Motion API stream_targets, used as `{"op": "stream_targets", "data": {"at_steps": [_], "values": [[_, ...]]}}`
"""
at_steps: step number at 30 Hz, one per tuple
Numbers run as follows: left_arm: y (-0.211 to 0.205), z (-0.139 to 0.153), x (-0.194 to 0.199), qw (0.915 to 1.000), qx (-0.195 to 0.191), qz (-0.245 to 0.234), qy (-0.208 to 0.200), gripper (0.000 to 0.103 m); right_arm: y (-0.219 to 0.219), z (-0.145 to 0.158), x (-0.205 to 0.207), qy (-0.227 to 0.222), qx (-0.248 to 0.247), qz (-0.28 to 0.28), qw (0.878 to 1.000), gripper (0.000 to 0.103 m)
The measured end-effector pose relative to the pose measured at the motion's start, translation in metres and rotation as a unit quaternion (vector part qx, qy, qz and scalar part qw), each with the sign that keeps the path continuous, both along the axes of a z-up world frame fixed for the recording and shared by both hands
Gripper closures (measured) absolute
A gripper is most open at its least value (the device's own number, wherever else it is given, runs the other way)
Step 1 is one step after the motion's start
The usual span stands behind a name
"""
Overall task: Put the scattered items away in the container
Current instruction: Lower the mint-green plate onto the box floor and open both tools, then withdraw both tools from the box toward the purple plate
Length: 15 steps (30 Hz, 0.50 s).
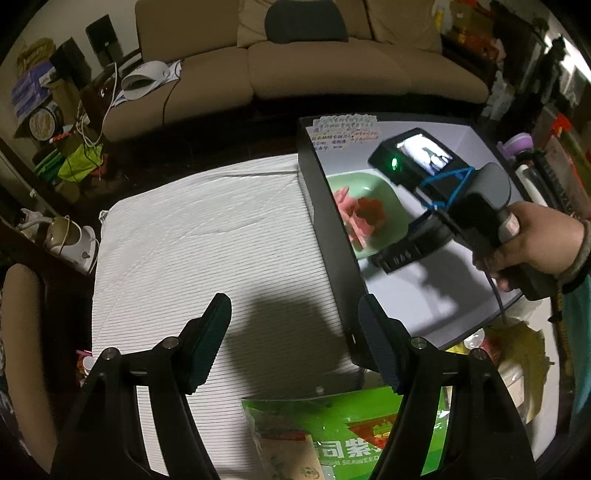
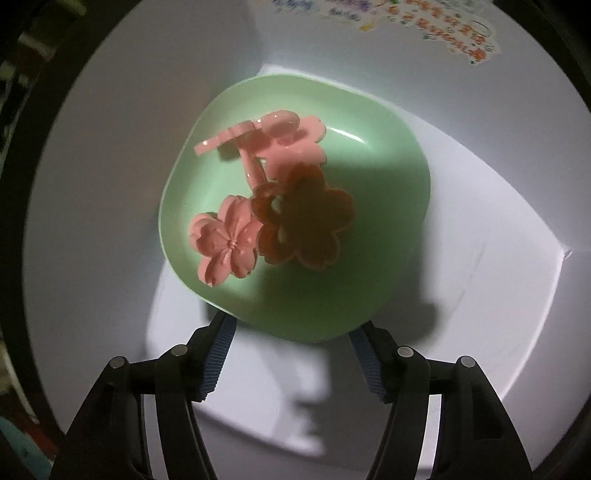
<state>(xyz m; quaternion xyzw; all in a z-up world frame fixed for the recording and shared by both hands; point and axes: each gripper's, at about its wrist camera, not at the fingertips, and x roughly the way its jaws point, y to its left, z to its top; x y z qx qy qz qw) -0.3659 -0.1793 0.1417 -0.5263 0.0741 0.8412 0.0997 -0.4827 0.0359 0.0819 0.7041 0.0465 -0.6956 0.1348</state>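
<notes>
A green plate lies on the white floor of a black-walled box. Several pink flower-shaped moulds lie piled in the plate, one of them in shadow. My right gripper is open and empty, hovering over the plate's near rim; in the left wrist view it hangs inside the box over the plate. My left gripper is open and empty above the white striped cloth, beside the box's left wall.
A green seaweed snack bag lies at the cloth's near edge under my left gripper. A beige sofa stands behind the table. Clutter lines the left and right sides. A sticker marks the box's far wall.
</notes>
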Motion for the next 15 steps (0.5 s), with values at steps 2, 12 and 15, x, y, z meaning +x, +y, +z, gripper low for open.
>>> {"op": "stream_targets", "data": {"at_steps": [2, 12, 15], "values": [[-0.003, -0.002, 0.0, 1.0, 0.002, 0.001, -0.002, 0.034, 0.007, 0.005, -0.008, 0.005, -0.02, -0.034, 0.999, 0.037], [-0.001, -0.001, 0.006, 0.9997, 0.021, 0.0, -0.009, 0.031, 0.002, 0.035, -0.009, 0.002, -0.028, -0.033, 0.999, 0.029], [0.007, 0.0, 0.01, 0.9997, 0.02, 0.003, -0.011, 0.023, 0.01, 0.066, 0.004, 0.021, -0.026, -0.026, 0.999, 0.02]]}}
